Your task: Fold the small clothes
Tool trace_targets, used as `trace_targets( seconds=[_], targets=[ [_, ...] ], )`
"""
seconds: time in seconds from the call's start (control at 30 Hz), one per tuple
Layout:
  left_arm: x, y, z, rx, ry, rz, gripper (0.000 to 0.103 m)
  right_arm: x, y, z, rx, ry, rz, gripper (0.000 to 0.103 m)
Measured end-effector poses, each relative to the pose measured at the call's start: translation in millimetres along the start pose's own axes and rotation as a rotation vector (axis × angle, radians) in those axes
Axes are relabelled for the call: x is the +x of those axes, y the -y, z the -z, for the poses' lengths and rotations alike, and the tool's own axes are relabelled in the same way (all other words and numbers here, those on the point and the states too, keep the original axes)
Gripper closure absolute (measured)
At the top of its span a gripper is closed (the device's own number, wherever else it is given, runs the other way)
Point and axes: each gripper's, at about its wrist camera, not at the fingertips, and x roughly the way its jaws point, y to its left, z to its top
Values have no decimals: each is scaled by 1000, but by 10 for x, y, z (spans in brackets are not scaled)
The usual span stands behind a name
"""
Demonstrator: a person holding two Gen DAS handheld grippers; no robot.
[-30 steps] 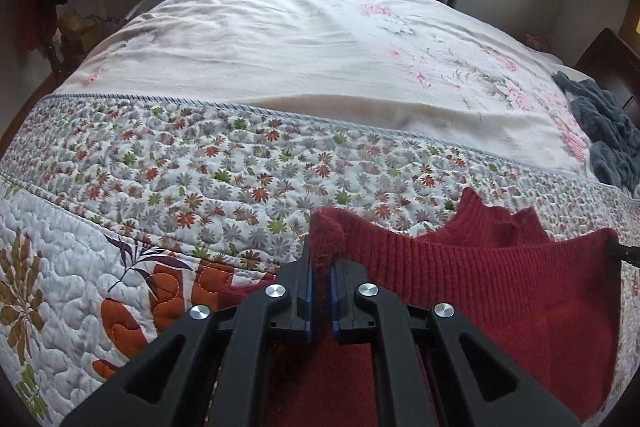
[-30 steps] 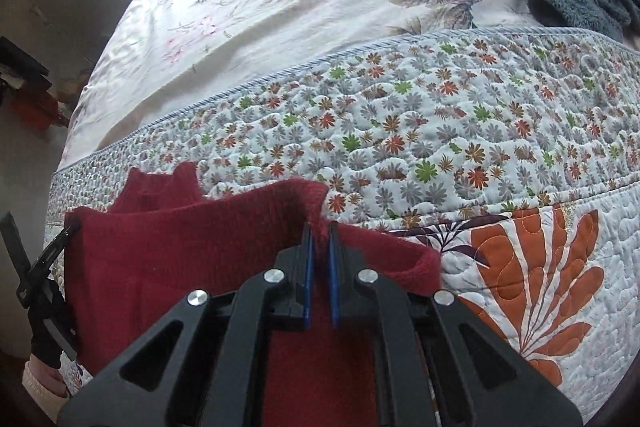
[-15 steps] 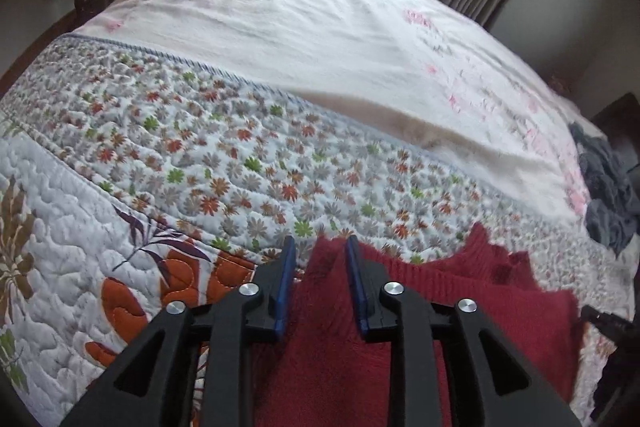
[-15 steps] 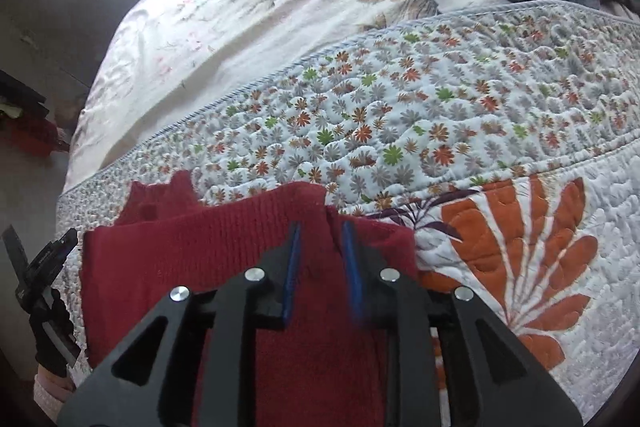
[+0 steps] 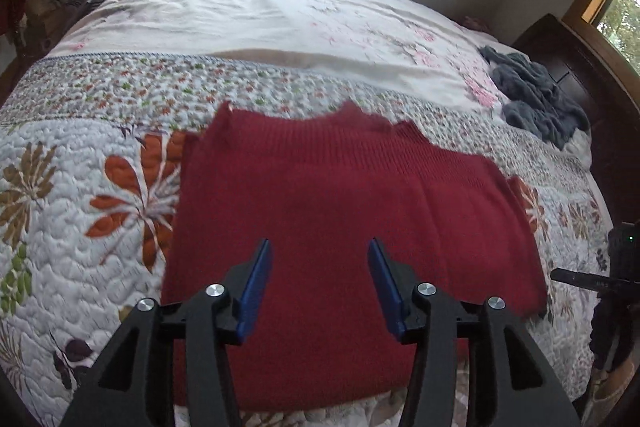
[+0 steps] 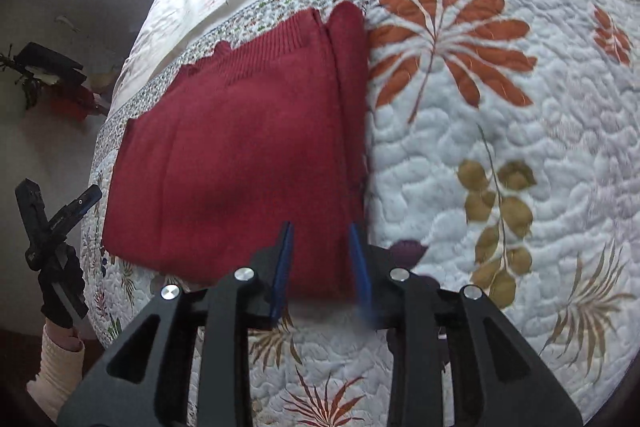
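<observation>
the left gripper [image 5: 316,283] hangs over the near part of the red sweater [image 5: 340,227], jaws spread wide and holding nothing. the sweater lies folded flat on the quilt [image 6: 500,147]. the right gripper [image 6: 320,259], jaws also parted and empty, sits above the sweater's near right edge.

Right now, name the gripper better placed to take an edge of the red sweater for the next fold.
Right, probably. The right gripper hangs open over the near right corner of the red sweater; the left gripper hangs open over mid-cloth, no edge nearby.
</observation>
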Motion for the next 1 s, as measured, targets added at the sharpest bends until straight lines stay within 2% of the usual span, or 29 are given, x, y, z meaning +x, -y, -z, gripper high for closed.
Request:
trace_targets(
  seconds=[0.1,0.13,0.17,0.2,0.33,0.47,0.63,0.9,1.0],
  targets=[
    [135,-41,139,5,-44,-16,53,135,30,111,6,-33,-5,76],
    [162,-45,168,10,-50,-25,53,156,23,124,2,-33,-6,82],
    [188,-45,202,18,-58,-33,53,171,8,114,-4,-35,-7,94],
    [206,-53,218,21,-67,-39,53,166,-1,108,-2,-36,-10,96],
    [275,-143,271,5,-98,-43,53,78,56,118,19,-30,5,97],
    [320,-144,317,25,-108,-48,54,180,194,187,55,-55,13,98],
    [384,-233,350,-16,-106,-24,54,257,317,255,83,-49,-1,98],
    [413,-217,383,-14,-95,-27,54,323,325,222,88,-56,13,97],
    [389,-193,345,-23,-108,-39,54,281,299,167,88,-70,7,91]
  ],
)
